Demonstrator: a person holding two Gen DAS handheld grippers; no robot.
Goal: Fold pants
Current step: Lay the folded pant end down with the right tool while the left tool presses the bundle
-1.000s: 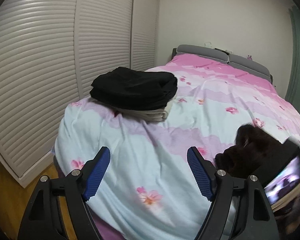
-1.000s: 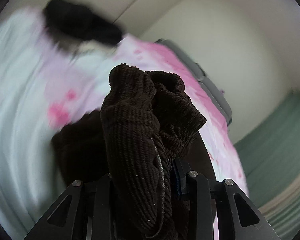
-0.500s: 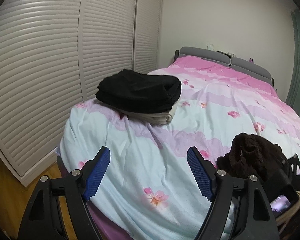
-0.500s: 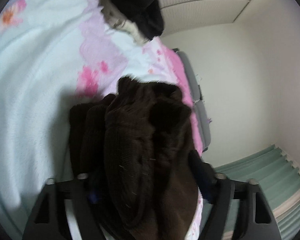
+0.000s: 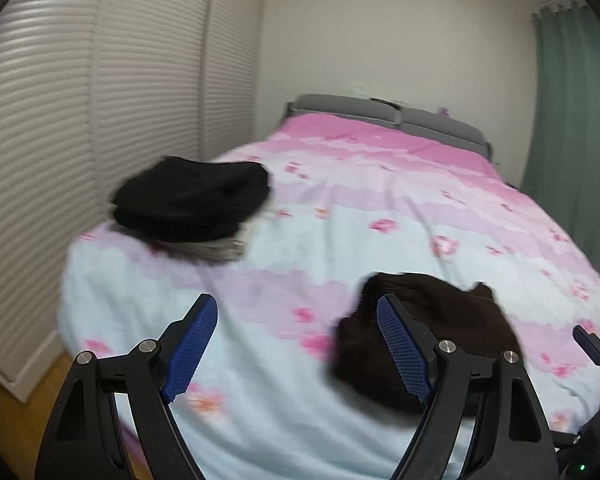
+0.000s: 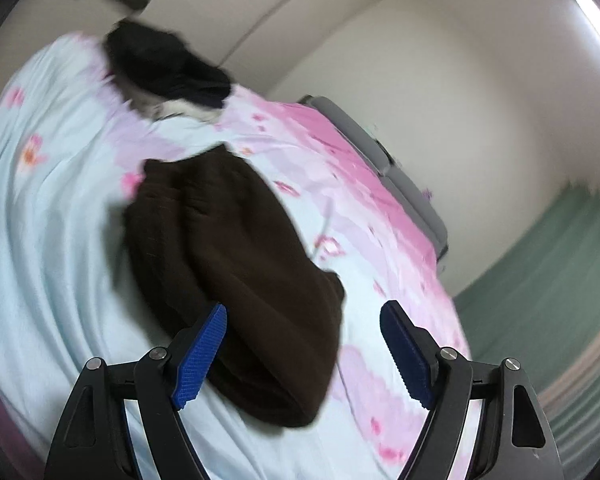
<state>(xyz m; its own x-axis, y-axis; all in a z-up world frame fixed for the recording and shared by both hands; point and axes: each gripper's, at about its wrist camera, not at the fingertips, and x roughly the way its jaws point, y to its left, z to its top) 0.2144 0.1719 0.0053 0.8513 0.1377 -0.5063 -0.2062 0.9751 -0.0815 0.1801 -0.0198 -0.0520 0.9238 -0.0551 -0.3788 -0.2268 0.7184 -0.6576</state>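
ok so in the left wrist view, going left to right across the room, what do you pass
slatted closet doors → stack of folded dark clothes → brown pants lying on the floral bedspread → green curtain

A wide bed (image 5: 380,208) fills the room, its grey headboard (image 5: 384,114) against the far wall. A floral quilt (image 5: 284,264) covers it, pale blue at the foot and deepening through lilac bands to pink at the head. The brown corduroy pants (image 6: 236,272) lie in a folded bundle near the foot edge. Well apart, toward the left corner, sits a stack of folded clothes (image 5: 192,204), black on top with something pale beneath.
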